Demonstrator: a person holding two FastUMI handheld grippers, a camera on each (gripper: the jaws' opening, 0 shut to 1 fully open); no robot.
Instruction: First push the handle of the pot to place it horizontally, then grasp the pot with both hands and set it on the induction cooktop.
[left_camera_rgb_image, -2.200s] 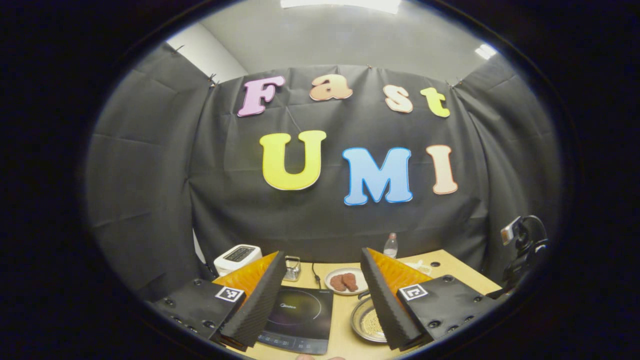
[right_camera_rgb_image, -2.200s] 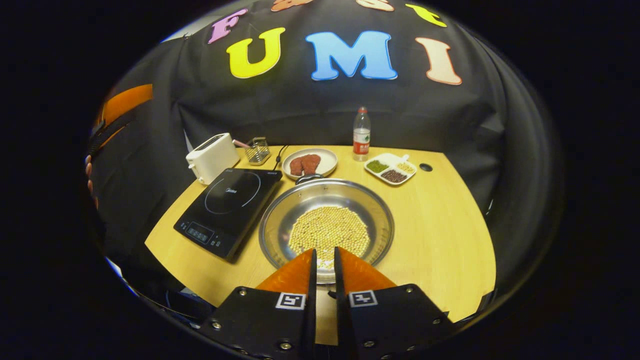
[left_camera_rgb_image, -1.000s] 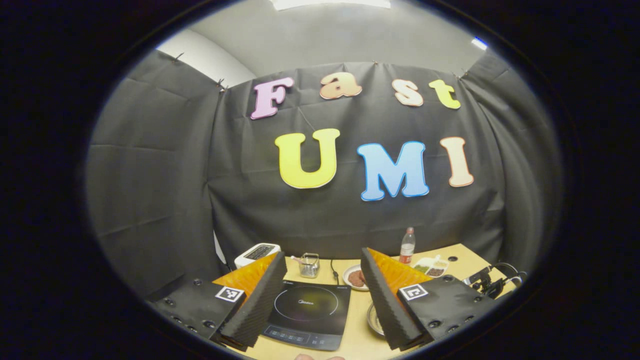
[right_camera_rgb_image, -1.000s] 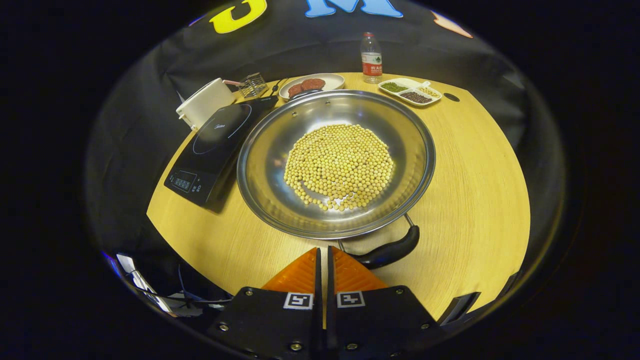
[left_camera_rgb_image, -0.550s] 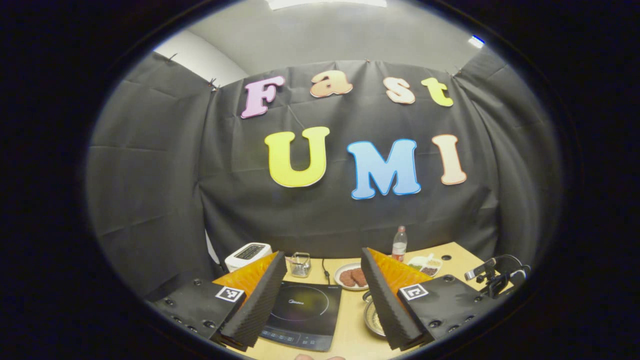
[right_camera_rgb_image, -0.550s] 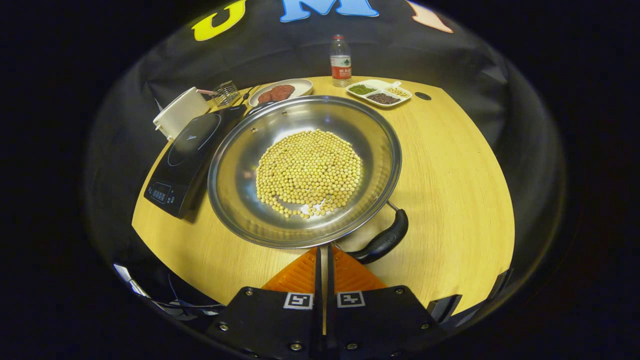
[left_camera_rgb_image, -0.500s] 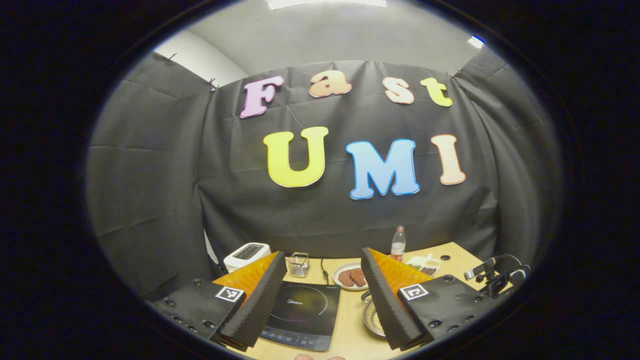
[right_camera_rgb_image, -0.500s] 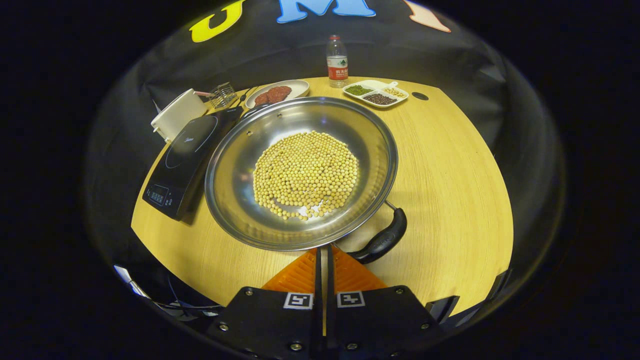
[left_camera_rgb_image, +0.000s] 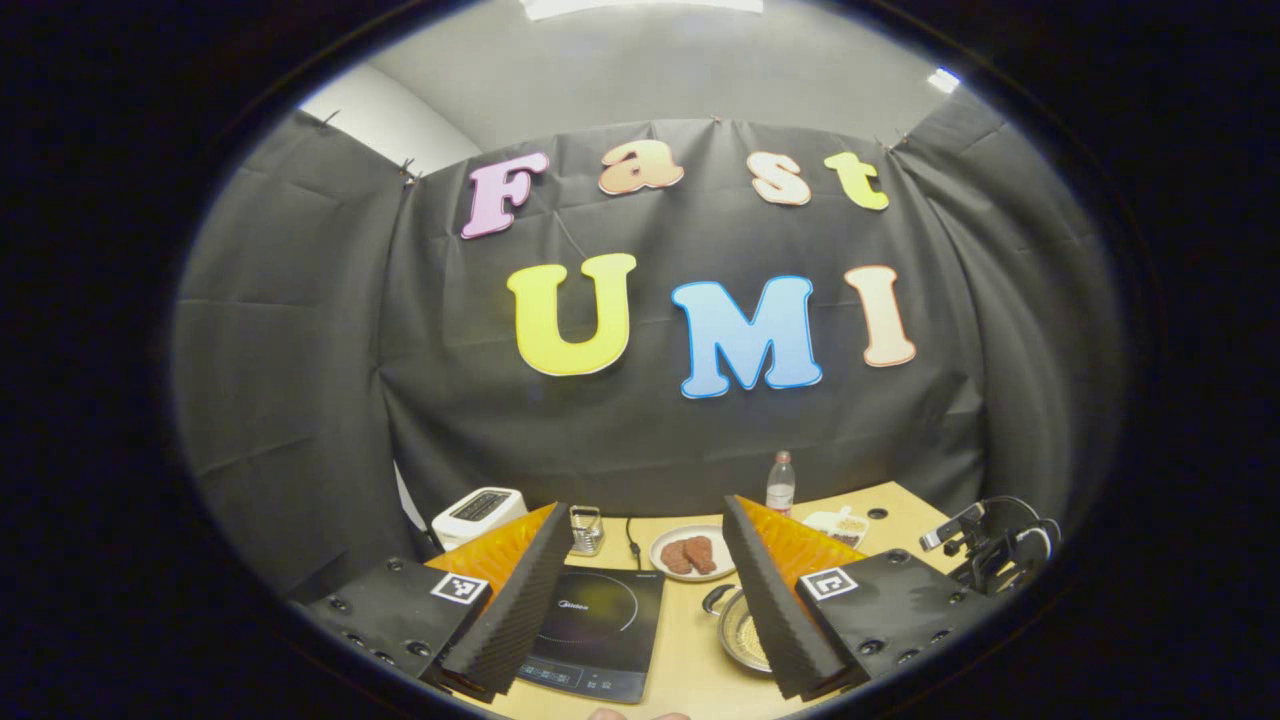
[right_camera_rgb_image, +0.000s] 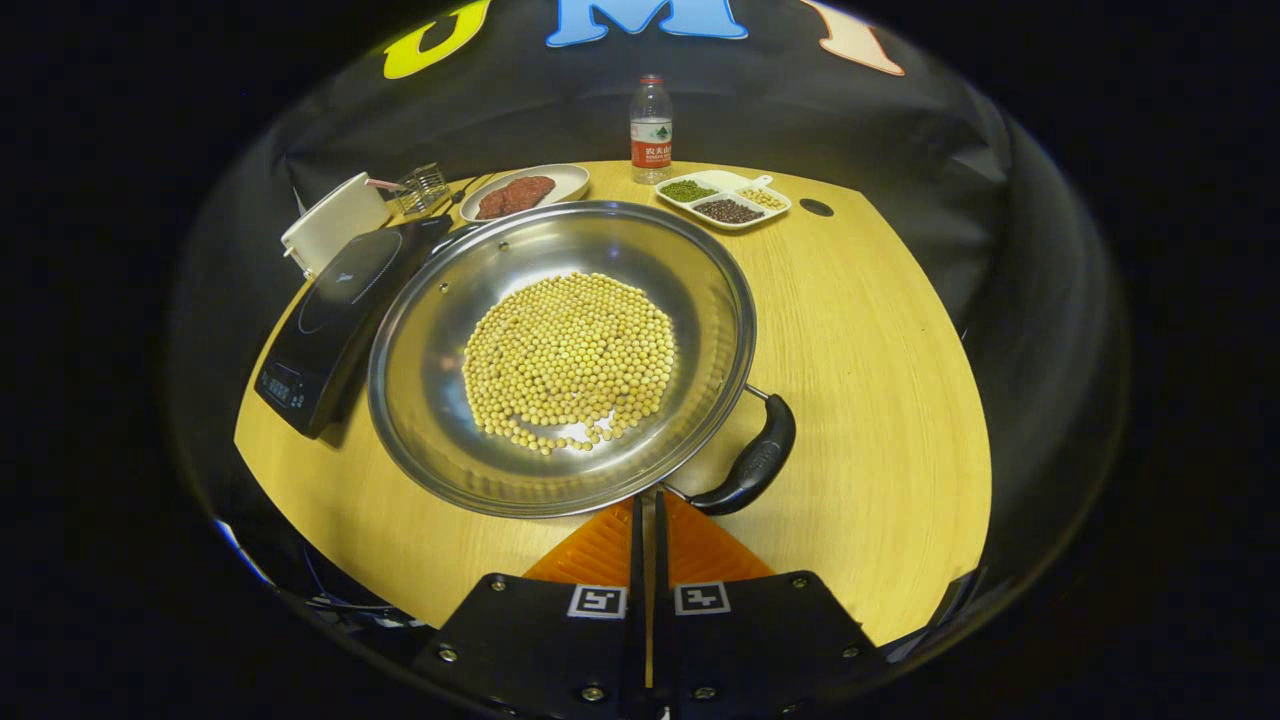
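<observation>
Table (right_camera_rgb_image: 880, 400), right gripper view: the pot (right_camera_rgb_image: 560, 350), a wide steel pan with a bed of pale beans (right_camera_rgb_image: 570, 345), sits mid-table, its rim just beside the induction cooktop (right_camera_rgb_image: 335, 300) at 9 o'clock. The black handle (right_camera_rgb_image: 750, 465) lies at about 4 to 5 o'clock on the rim. The right gripper (right_camera_rgb_image: 648, 510), jaws together and holding nothing, has its tips at the 6 o'clock rim, just beside the handle's near end.

Judged step: pushing the handle round to horizontal. To do it well, keep the closed tips low, bear against the side of the handle near its free end, and sweep slowly so the pot pivots rather than slides and the beans stay settled; avoid riding up onto the rim.

Left gripper view: the left gripper (left_camera_rgb_image: 640, 590) is held high, jaws wide apart and empty, with cooktop (left_camera_rgb_image: 600, 630) and pot (left_camera_rgb_image: 738, 630) seen between the fingers.

Against the frame 0.5 s ago, the handle has swung anticlockwise from about 5 o'clock toward 4, and pot and cooktop sit further toward 9 o'clock.
</observation>
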